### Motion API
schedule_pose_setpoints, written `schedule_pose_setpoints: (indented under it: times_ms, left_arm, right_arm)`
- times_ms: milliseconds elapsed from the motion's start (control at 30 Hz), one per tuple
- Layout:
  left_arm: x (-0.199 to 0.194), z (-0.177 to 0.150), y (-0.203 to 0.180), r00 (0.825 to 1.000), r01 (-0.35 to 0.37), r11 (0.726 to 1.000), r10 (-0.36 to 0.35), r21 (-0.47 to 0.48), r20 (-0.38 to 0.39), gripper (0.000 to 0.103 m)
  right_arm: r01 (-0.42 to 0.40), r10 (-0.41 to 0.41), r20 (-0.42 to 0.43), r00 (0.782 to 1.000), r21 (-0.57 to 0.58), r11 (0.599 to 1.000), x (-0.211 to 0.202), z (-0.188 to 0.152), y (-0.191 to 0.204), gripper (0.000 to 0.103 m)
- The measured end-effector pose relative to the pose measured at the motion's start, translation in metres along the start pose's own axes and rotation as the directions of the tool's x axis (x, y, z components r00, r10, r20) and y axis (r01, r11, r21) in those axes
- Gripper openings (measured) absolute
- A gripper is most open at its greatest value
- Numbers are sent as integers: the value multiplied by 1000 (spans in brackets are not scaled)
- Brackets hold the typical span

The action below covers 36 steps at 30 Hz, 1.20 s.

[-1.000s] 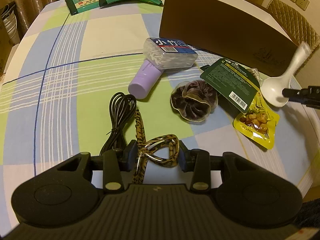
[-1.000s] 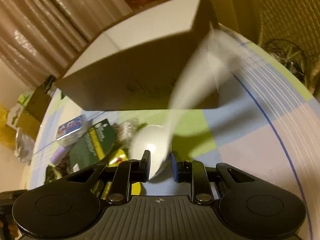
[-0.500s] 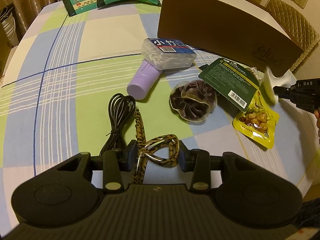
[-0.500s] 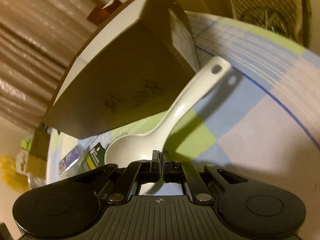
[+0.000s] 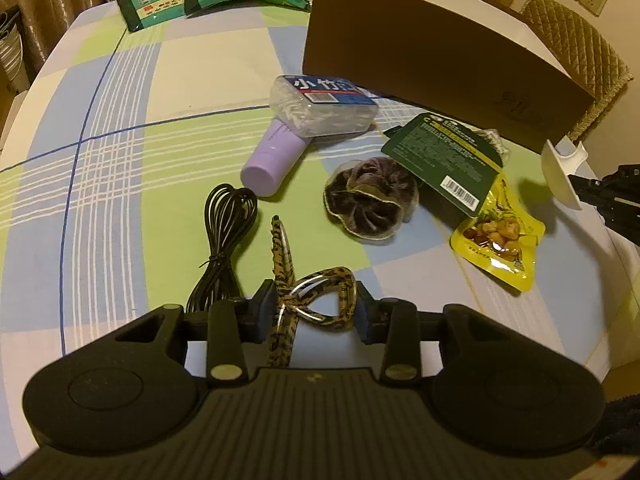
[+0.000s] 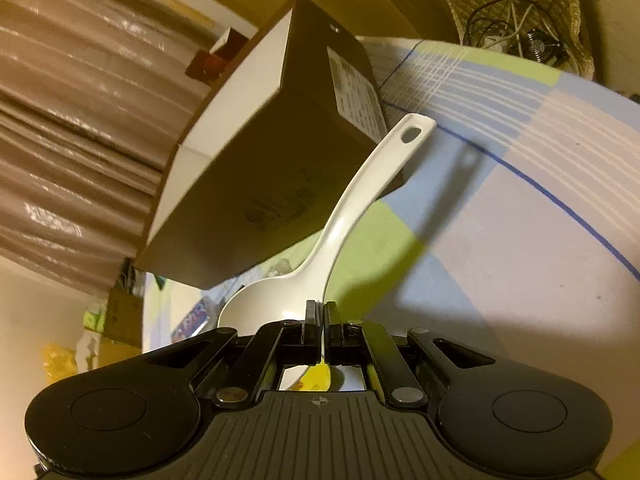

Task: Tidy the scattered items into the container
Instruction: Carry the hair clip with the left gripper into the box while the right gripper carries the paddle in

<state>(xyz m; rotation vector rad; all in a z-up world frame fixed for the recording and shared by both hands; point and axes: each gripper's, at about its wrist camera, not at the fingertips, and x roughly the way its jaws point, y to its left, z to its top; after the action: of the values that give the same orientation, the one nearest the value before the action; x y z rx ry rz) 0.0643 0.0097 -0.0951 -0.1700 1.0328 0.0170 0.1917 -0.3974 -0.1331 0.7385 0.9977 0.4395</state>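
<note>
Now clamped tight on the bowl edge of the white spoon (image 6: 344, 216), where a second ago only straddling it: right gripper (image 6: 321, 322), with the spoon lifted clear of the tablecloth (image 6: 520, 240) and rolled handle-up beside the brown box (image 6: 256, 184). Means one item secured and ready to go over the rim. Glossy, thin-walled, long curved handle with a hanging hole. Meanwhile closing on the leopard-print hair clip (image 5: 320, 296), pads touching its loop: left gripper (image 5: 316, 312), low over the cloth.
</note>
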Motion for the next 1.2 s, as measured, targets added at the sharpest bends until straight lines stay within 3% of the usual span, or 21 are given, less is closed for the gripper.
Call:
schedule_pose_setpoints:
  times_ms: [267,800,1200]
  left_arm:
    - [-6,0,-8,1000,16,999,-16,33,-1,33]
    - [-40,24,-27,995,49,996,-55,75,88,33]
    - [-59,62,-45,974,126,986,-143,105,175,33]
  right_arm:
    - [-9,10,32,999,-12,1000,-21,-2,5,0]
    - [-42,46,93,995,-48,998,-44,6,15,0]
    - [-93,108,115,988,-130,987,-49,32,40,0]
